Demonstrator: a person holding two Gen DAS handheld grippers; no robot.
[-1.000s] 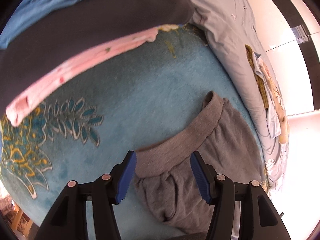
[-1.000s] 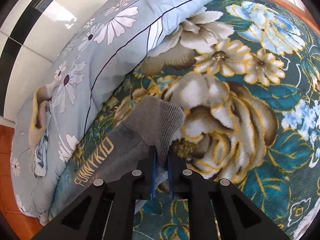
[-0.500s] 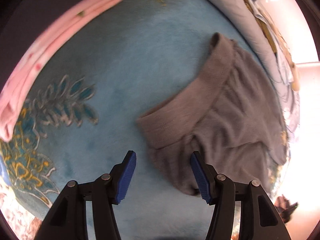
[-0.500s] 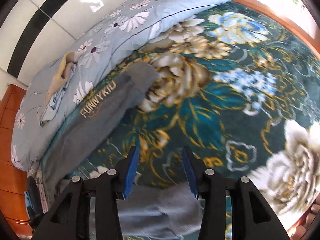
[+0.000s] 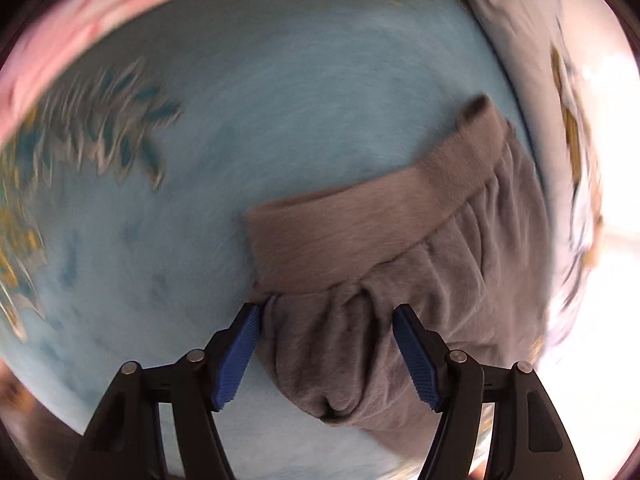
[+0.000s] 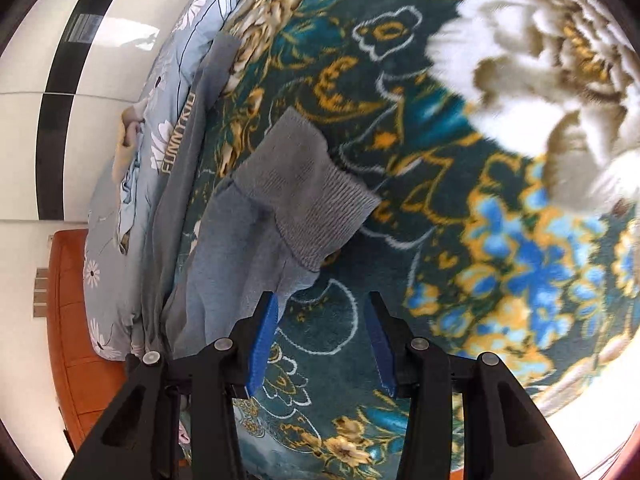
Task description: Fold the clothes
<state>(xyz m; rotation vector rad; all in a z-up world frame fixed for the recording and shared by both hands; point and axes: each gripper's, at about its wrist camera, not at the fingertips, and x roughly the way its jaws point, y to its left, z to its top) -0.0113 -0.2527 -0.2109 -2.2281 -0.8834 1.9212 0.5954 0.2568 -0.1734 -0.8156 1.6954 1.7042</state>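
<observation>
Straddling bunched grey trousers point(image 5: 400, 280), left gripper point(image 5: 326, 312) fingers are opening; right gripper point(image 6: 320, 300) open, empty; surroundings blurred.

A bed spread with a teal floral fleece blanket point(image 6: 460, 240) carries grey sweatpants point(image 6: 256, 240) lying flat, a pale blue daisy-print duvet point(image 6: 116, 272) bunched along its edge, and pink cloth point(image 5: 80, 28).
</observation>
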